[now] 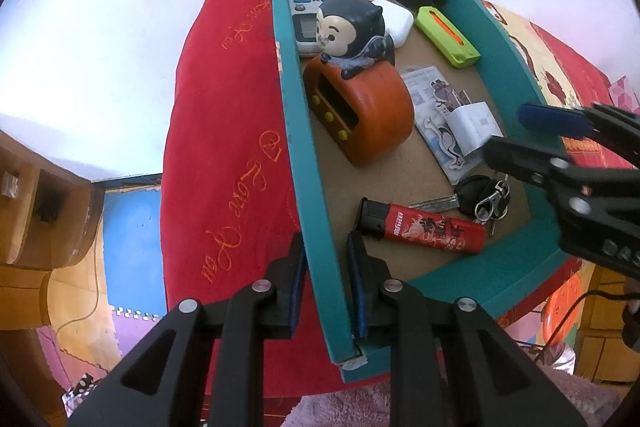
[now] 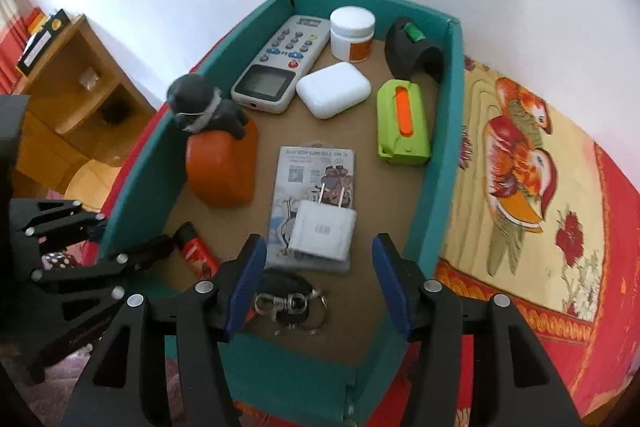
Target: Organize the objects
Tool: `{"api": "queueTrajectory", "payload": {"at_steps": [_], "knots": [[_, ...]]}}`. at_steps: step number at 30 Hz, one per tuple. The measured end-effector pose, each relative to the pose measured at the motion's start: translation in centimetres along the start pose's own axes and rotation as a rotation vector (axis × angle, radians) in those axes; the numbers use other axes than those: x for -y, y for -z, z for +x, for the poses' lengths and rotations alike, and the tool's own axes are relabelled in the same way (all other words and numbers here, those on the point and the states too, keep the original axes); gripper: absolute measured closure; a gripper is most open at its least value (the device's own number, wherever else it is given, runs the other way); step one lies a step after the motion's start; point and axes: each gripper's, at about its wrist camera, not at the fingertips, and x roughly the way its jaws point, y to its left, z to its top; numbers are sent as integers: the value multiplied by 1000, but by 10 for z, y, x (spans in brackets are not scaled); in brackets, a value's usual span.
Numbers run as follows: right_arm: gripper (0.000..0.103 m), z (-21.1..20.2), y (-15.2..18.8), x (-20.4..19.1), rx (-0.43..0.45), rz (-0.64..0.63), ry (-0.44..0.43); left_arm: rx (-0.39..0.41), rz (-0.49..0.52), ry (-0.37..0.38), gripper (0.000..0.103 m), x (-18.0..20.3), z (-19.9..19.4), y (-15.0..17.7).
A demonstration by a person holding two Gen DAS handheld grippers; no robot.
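A teal box (image 1: 300, 155) (image 2: 444, 155) on a red cloth holds a remote (image 2: 276, 63), white jar (image 2: 352, 33), white earbud case (image 2: 334, 89), green cutter (image 2: 402, 123), black tape holder (image 2: 412, 51), orange clock with a black figurine (image 1: 356, 107) (image 2: 222, 163), card (image 2: 316, 187), white charger (image 2: 324, 231), red lighter (image 1: 424, 229) and keys (image 2: 290, 301). My left gripper (image 1: 326, 279) straddles the box's left wall, jaws apart around it without closing. My right gripper (image 2: 318, 287) is open and empty above the keys, near the charger.
The red cloth (image 1: 224, 155) covers the table; a patterned cloth with birds (image 2: 520, 155) lies right of the box. A wooden shelf (image 2: 76, 87) stands at the left by the white wall. The right gripper shows in the left wrist view (image 1: 560, 147).
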Motion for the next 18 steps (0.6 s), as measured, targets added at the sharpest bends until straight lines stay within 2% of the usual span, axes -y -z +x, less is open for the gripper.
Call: {"api": "queueTrajectory", "payload": {"at_steps": [3,12,14,16,18], "knots": [[45,-15,9,4,29,11,-2,5,-5,-20,82,1,-3,2],[44,-57,34,25,104,72,-37,38,-68,-88,51,3,-31,15],[42,-66,41,32,121,91,-46,55,-84,-113,35,5,-40,19],[32,-76,48,38,143,107,-43,70,-100,-126,26,6,-50,23],[26,-85,55,44,171,117,-35,84,-108,-141,23,10,-59,28]]}}
